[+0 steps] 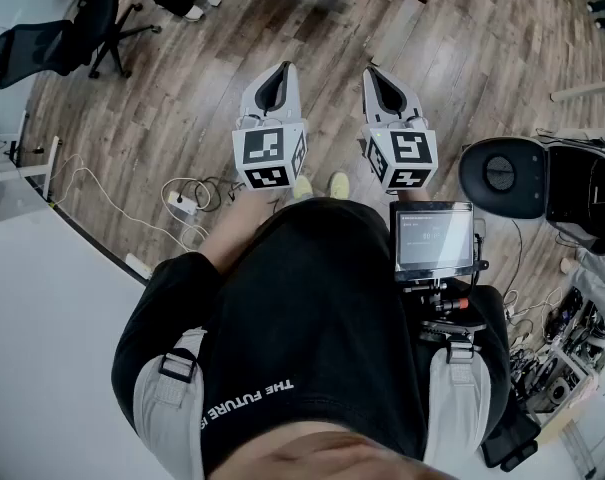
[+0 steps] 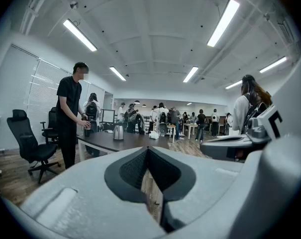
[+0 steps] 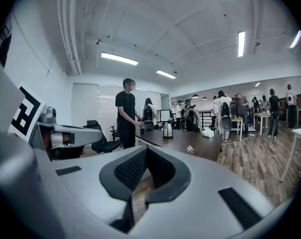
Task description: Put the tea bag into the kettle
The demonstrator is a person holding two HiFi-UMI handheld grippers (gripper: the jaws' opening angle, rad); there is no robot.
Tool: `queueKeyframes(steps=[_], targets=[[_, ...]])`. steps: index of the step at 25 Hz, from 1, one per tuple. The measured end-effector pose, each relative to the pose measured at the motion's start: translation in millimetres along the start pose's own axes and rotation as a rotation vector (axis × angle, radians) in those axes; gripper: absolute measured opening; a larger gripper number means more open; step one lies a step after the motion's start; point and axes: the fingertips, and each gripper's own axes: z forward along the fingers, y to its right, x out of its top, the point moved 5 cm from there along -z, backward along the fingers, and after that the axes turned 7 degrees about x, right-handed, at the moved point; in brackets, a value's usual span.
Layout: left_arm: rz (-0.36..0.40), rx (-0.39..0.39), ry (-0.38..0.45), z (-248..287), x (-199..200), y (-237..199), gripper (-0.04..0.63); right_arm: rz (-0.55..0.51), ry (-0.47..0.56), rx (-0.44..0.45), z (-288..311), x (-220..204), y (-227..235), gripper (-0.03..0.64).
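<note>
A steel kettle [image 2: 119, 132] [image 3: 167, 129] stands on a dark table [image 2: 105, 142] [image 3: 200, 143] some way ahead of me. A small pale packet, probably the tea bag [image 3: 189, 149], lies near that table's front edge. In the head view neither kettle nor tea bag shows. My left gripper [image 1: 279, 74] [image 2: 148, 151] and right gripper [image 1: 374, 74] [image 3: 146, 151] are held side by side over the wooden floor, pointing forward. Both are shut with nothing between their jaws, far from the table.
A person in black [image 2: 70, 118] [image 3: 125, 114] stands at the table's far side beside an office chair [image 2: 28, 143]. A white box [image 3: 208, 133] also lies on the table. Several people stand further back. Cables [image 1: 182, 203] and a black round unit [image 1: 502, 176] are on the floor.
</note>
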Motion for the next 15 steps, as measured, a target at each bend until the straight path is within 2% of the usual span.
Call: queueKeyframes(steps=[8, 15], targets=[[0.012, -0.002, 0.009, -2.2, -0.4, -14.0, 0.003, -0.001, 0.0, -0.014, 5.9, -1.6, -8.6, 0.006], [0.023, -0.005, 0.002, 1.1, 8.7, -18.6, 0.003, 0.055, 0.006, -0.023, 6.1, 2.3, -3.7, 0.006]])
